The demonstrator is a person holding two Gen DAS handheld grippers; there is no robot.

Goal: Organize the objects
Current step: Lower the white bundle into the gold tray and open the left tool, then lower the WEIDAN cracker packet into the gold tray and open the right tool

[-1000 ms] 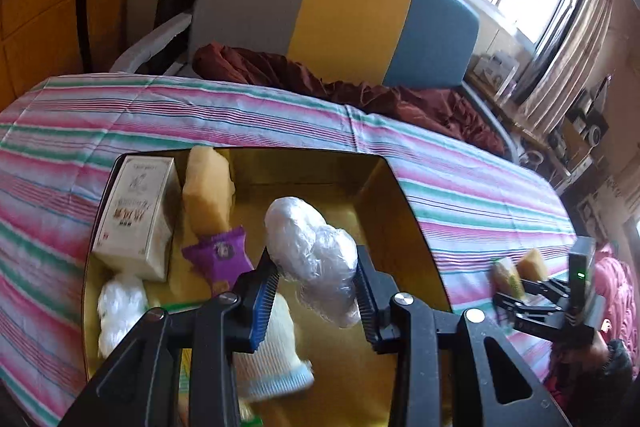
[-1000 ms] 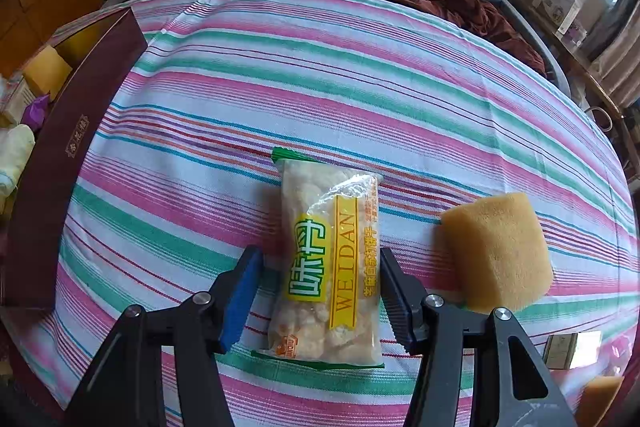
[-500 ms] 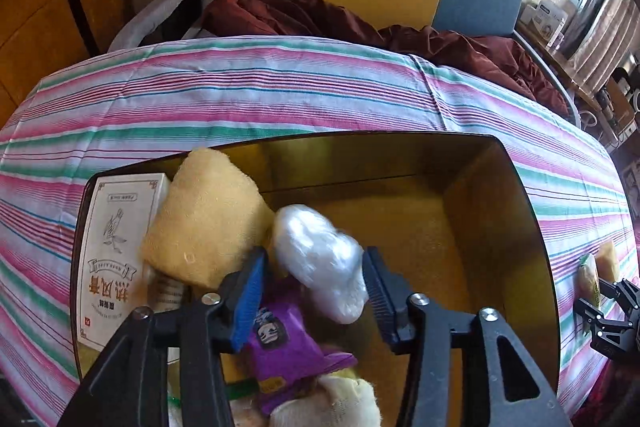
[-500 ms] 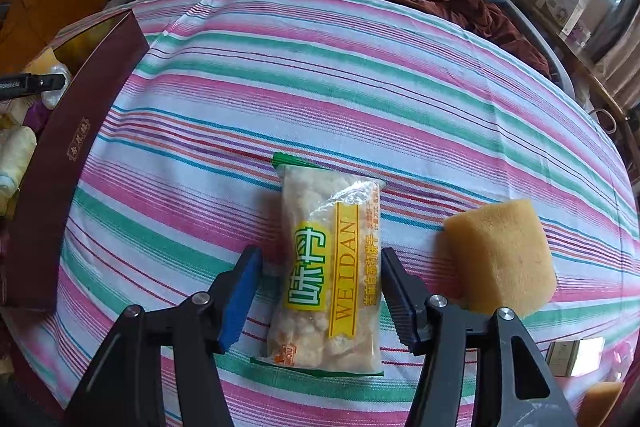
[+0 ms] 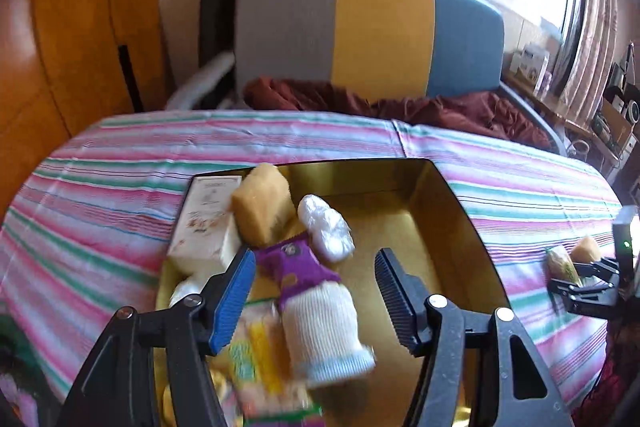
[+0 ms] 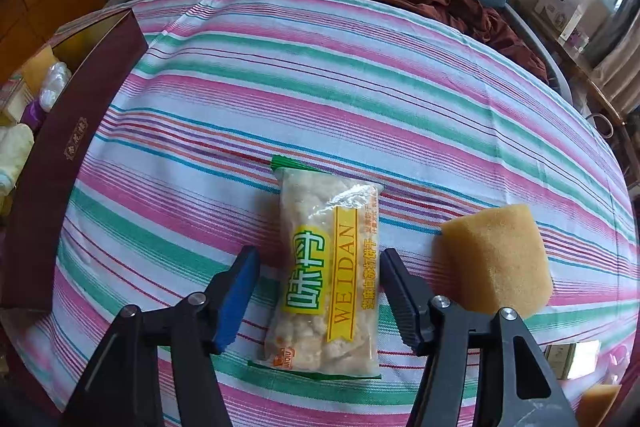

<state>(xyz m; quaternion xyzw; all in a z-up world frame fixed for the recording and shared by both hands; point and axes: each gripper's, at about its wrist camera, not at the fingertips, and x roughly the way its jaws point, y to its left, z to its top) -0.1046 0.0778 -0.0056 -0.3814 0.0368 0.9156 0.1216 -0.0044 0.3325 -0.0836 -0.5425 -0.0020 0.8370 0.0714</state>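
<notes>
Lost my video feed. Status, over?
Left tool opening, empty, over box. Right tool closing around snack packet, not yet gripping. Sponge beside it, clear.

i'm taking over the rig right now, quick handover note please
Left gripper: fingers opening, nothing held, above the gold-lined box.
Right gripper: fingers closing astride the clear WEIDAN snack packet on the striped cloth, no visible contact yet.
Done: crumpled white plastic bag lies in the box beside a yellow sponge block.
Left: snack packet, then the tan sponge block next to it.
</notes>
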